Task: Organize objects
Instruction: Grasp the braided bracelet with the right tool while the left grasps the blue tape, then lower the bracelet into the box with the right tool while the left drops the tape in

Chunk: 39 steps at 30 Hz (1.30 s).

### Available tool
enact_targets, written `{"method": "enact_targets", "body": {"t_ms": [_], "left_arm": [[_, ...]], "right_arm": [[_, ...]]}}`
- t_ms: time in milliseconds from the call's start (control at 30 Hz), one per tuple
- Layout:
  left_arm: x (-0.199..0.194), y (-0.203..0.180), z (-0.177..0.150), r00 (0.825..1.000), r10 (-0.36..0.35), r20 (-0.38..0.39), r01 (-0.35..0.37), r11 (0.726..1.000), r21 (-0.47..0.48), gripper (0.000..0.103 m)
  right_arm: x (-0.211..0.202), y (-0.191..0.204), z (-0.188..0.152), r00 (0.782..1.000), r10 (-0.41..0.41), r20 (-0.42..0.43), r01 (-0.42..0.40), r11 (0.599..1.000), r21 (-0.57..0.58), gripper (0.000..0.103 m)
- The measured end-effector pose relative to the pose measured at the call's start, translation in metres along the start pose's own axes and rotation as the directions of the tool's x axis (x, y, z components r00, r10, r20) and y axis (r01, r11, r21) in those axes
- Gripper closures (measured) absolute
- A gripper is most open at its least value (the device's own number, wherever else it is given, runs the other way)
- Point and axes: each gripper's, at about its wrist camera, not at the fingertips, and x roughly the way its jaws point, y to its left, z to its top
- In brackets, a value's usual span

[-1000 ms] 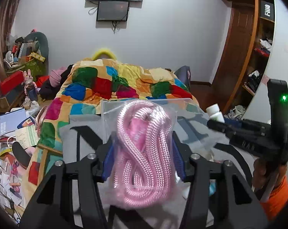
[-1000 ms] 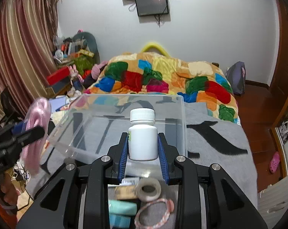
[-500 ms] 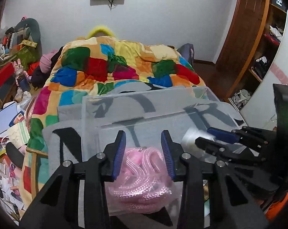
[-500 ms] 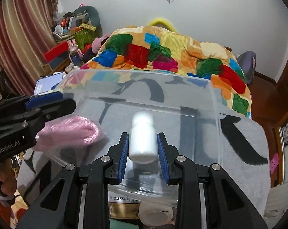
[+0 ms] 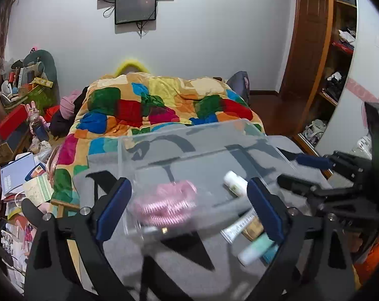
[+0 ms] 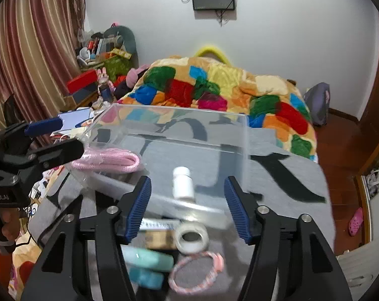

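A clear plastic box (image 5: 194, 135) (image 6: 242, 150) stands on a grey cloth with black letters. Inside it lie a bagged pink rope (image 5: 168, 200) (image 6: 109, 161) at the left and a white pill bottle (image 5: 236, 179) (image 6: 182, 181) at the right. My left gripper (image 5: 189, 208) is open and empty, just in front of the box above the rope. My right gripper (image 6: 187, 210) is open and empty, in front of the box behind the bottle. Each gripper shows at the edge of the other's view.
Before the box lie a tape roll (image 6: 192, 237), a pink bracelet (image 6: 197, 272), teal tubes (image 6: 149, 260), a brown box (image 6: 160, 240) and a white tube (image 5: 238, 224). A patchwork blanket (image 5: 159, 105) covers the bed behind. Clutter fills the left floor (image 5: 18, 175); a wooden shelf (image 5: 340, 62) stands right.
Both grippers have opened and drawn back. The pink rope and the white bottle, held a second ago, now lie inside the clear box.
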Motion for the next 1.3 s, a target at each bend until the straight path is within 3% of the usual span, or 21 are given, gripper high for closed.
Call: {"method": "enact_targets", "body": {"t_ms": [233,467,533,600,800,933,1033,1100,1300], "left_arm": [[-0.007,-0.023,-0.034,0.999,0.002,-0.034,-0.001,1.000,0.027,0.007],[0.005,-0.046,-0.071,0.993,-0.062,-0.099,0.065,0.998,0.022,0.010],[0.010,-0.054,-0.079,0.989,-0.086,-0.122,0.090,0.996,0.026,0.025],[0.016,-0.061,-0.085,0.984,-0.107,-0.145,0.113,0.993,0.038,0.030],[0.028,-0.085,-0.093,0.978,-0.129,-0.164,0.148,0.983,0.109,0.041],[0.042,-0.095,-0.096,0.973,-0.134,-0.186,0.161,0.977,0.137,0.064],[0.046,-0.094,-0.096,0.974,-0.149,-0.173,0.174,0.976,0.135,0.075],[0.045,-0.090,-0.096,0.965,-0.192,-0.177,0.214,0.970,0.113,0.087],[0.034,-0.081,-0.090,0.967,-0.213,-0.141,0.227,0.970,0.091,0.088]], "right_arm": [[-0.021,-0.018,-0.036,0.999,-0.043,-0.010,0.043,0.998,0.043,0.043],[0.005,-0.028,-0.077,0.991,-0.077,-0.111,0.084,0.995,0.062,0.047],[0.013,-0.029,-0.082,0.989,-0.070,-0.132,0.080,0.995,0.067,0.058],[0.022,-0.029,-0.085,0.986,-0.053,-0.156,0.065,0.995,0.072,0.072],[0.031,-0.029,-0.086,0.987,-0.053,-0.155,0.064,0.996,0.068,0.091],[0.028,-0.030,-0.087,0.989,-0.043,-0.144,0.055,0.995,0.084,0.092],[0.022,-0.030,-0.091,0.990,-0.042,-0.136,0.054,0.995,0.085,0.092],[0.017,-0.030,-0.094,0.991,-0.040,-0.131,0.052,0.995,0.087,0.092],[0.000,-0.028,-0.093,0.995,-0.028,-0.097,0.037,0.995,0.088,0.092]]}}
